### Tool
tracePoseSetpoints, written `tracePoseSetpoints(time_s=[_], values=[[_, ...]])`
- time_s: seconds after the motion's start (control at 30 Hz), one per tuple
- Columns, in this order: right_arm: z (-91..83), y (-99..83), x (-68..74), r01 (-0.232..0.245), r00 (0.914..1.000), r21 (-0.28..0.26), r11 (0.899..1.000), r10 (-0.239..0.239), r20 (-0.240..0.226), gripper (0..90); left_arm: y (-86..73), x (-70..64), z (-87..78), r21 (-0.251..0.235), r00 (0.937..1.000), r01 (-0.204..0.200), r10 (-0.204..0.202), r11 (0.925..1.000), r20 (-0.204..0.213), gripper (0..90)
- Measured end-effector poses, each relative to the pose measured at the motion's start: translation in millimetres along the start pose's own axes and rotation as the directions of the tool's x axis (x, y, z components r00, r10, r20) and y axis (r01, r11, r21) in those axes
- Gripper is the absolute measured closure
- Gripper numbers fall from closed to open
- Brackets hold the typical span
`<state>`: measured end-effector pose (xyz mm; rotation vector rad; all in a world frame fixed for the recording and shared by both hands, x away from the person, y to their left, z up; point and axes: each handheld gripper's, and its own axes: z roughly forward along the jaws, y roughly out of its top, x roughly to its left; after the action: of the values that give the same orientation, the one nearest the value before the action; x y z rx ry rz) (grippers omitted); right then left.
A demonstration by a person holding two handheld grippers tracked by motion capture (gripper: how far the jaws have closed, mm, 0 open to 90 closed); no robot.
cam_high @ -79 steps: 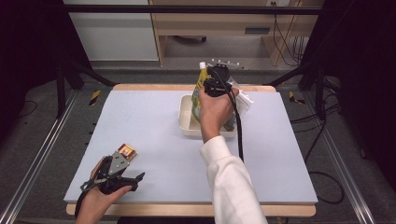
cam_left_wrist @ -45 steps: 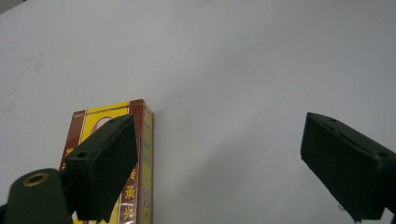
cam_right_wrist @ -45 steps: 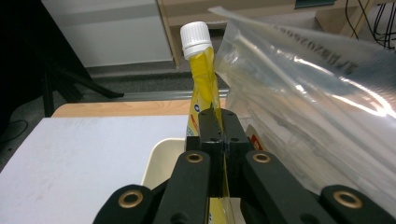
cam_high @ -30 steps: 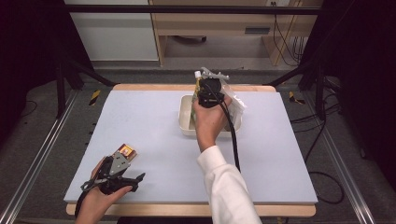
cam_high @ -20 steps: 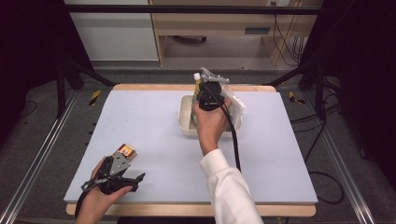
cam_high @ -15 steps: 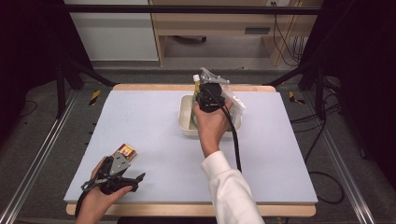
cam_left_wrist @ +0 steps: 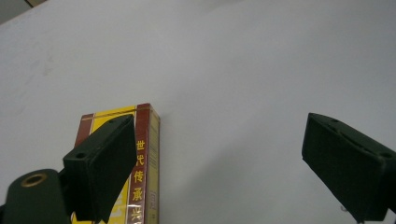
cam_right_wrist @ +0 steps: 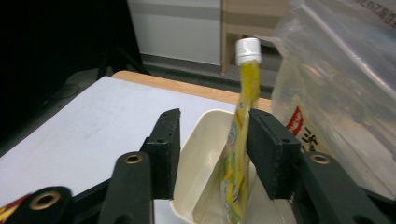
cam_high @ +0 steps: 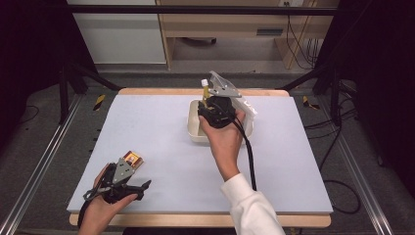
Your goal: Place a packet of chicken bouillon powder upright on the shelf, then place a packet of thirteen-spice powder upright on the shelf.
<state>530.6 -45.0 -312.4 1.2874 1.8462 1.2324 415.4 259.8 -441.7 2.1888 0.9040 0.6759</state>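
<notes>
We see the right claw [cam_right_wrist: 212, 154] apart, astride the upright pouch [cam_right_wrist: 238, 154] in the tub [cam_right_wrist: 198, 154] at the desk's far edge. Left claw [cam_left_wrist: 224, 163] apart, box [cam_left_wrist: 140, 172] beside one jaw.

Even overhead light falls on the table [cam_high: 147, 127], which reads pale and bright in the high view, while the room around it sinks into near black at both sides. Shadows under the hands are soft and short. That view is slightly soft throughout, with mild bending of straight lines toward the edges. In the left gripper view the table surface is flat and washed, and the carton [cam_left_wrist: 140, 177] text is fairly sharp while the near jaws blur a little. In the right gripper view the bag [cam_right_wrist: 336, 70] carries glare, the pouch [cam_right_wrist: 240, 140] is a little blurred, and the left background is dark.
</notes>
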Motion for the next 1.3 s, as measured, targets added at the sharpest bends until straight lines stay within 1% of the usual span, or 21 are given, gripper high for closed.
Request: tracePoseSetpoints(time_s=[0.03, 0.1, 0.17, 0.23, 0.33, 0.4, 0.5, 0.57, 0.6, 0.63, 0.73, 0.8, 0.83, 0.93, 1.03, 1.13, 1.17, 1.23, 1.27, 1.3], values=[[-3.2, -2.1, 1.2, 0.025, 0.9997, 0.002, 1.000, -0.025, -0.004, 53.5, 0.1, 0.8, -0.8, 0.001, 1.0000, 0.000, 0.000, 1.0000, 0.003, 8.5], [-9.0, -7.5, 1.5, 0.070, 0.9974, 0.004, 0.998, -0.070, -0.018, 51.7, -0.2, 1.2, -1.8, -0.016, 1.0000, 0.008, -0.008, 0.9998, 0.004, 7.9], [-14.5, -15.9, -1.1, 0.089, 0.9956, 0.004, 0.996, -0.089, -0.029, 50.8, -0.2, 2.4, -3.3, -0.019, 1.0000, 0.002, -0.001, 0.9998, 0.004, 6.8], [-18.4, -26.6, -4.7, 0.089, 0.9953, 0.007, 0.996, -0.089, -0.038, 50.0, -0.1, 2.8, -3.7, -0.021, 1.0000, -0.001, 0.001, 0.9998, -0.006, 6.2], [-21.4, -42.0, -10.1, 0.102, 0.9935, 0.033, 0.994, -0.100, -0.053, 46.2, -1.0, 4.0, -3.8, -0.020, 0.9999, 0.002, -0.002, 0.9998, -0.014, 5.9], [-23.2, -49.7, -14.0, 0.098, 0.9927, 0.048, 0.994, -0.095, -0.074, 43.1, -2.1, 5.4, -3.7, -0.016, 0.9998, 0.004, -0.005, 0.9999, -0.021, 5.7], [-26.7, -59.9, -19.2, 0.106, 0.9911, 0.059, 0.993, -0.100, -0.088, 39.6, -3.5, 7.5, -2.7, -0.008, 0.9996, 0.009, -0.009, 0.9999, -0.026, 5.7], [-29.6, -68.1, -24.4, 0.110, 0.9908, 0.069, 0.992, -0.103, -0.088, 38.7, -3.7, 9.1, -3.7, -0.007, 0.9996, 0.007, -0.008, 1.0000, -0.028, 6.1], [-30.1, -69.8, -25.4, 0.106, 0.9910, 0.069, 0.992, -0.100, -0.090, 38.1, -3.9, 9.3, -3.7, -0.012, 0.9993, 0.015, -0.016, 0.9998, -0.033, 6.0], [-31.4, -73.0, -26.9, 0.107, 0.9910, 0.071, 0.992, -0.100, -0.088, 37.5, -4.2, 10.0, -4.1, -0.009, 0.9992, 0.016, -0.016, 0.9998, -0.036, 6.0], [-34.2, -83.0, -30.7, 0.122, 0.9896, 0.075, 0.990, -0.116, -0.086, 35.9, -4.8, 10.8, -4.4, -0.018, 0.9993, 0.020, -0.021, 0.9996, -0.033, 6.0], [-34.9, -90.2, -33.7, 0.150, 0.9862, 0.083, 0.985, -0.143, -0.083, 34.7, -4.4, 10.7, -5.2, -0.018, 0.9991, 0.015, -0.015, 0.9997, -0.039, 6.3], [-34.8, -94.1, -36.1, 0.152, 0.9860, 0.091, 0.984, -0.144, -0.084, 34.1, -4.2, 11.0, -5.5, -0.016, 0.9991, 0.013, -0.013, 0.9998, -0.040, 6.3], [-35.0, -106.9, -44.7, 0.126, 0.9877, 0.110, 0.986, -0.114, -0.107, 31.5, -5.1, 12.3, -4.5, -0.002, 0.9989, 0.015, -0.015, 0.9999, -0.045, 6.6], [-36.0, -120.3, -52.4, 0.128, 0.9854, 0.119, 0.985, -0.112, -0.128, 26.2, -6.5, 15.6, -5.5, 0.008, 0.9984, 0.026, -0.026, 0.9996, -0.051, 7.0], [-37.4, -132.0, -57.2, 0.134, 0.9809, 0.123, 0.983, -0.114, -0.158, 17.0, -7.8, 20.6, -9.2, 0.002, 0.9970, 0.047, -0.047, 0.9989, -0.062, 6.9], [-37.6, -135.6, -58.5, 0.136, 0.9799, 0.130, 0.982, -0.114, -0.164, 15.3, -8.7, 22.3, -10.8, 0.001, 0.9963, 0.057, -0.056, 0.9984, -0.064, 6.9], [-38.3, -142.3, -61.3, 0.152, 0.9793, 0.143, 0.978, -0.129, -0.156, 13.5, -9.6, 24.7, -14.4, 0.000, 0.9951, 0.076, -0.075, 0.9971, -0.064, 6.8], [-38.5, -145.2, -63.2, 0.169, 0.9761, 0.148, 0.975, -0.144, -0.162, 11.9, -9.1, 25.6, -15.8, 0.004, 0.9949, 0.079, -0.079, 0.9968, -0.063, 6.7], [-39.0, -147.0, -64.8, 0.172, 0.9750, 0.157, 0.972, -0.146, -0.167, 10.7, -8.0, 26.3, -16.8, 0.004, 0.9945, 0.088, -0.088, 0.9961, -0.058, 6.7]])
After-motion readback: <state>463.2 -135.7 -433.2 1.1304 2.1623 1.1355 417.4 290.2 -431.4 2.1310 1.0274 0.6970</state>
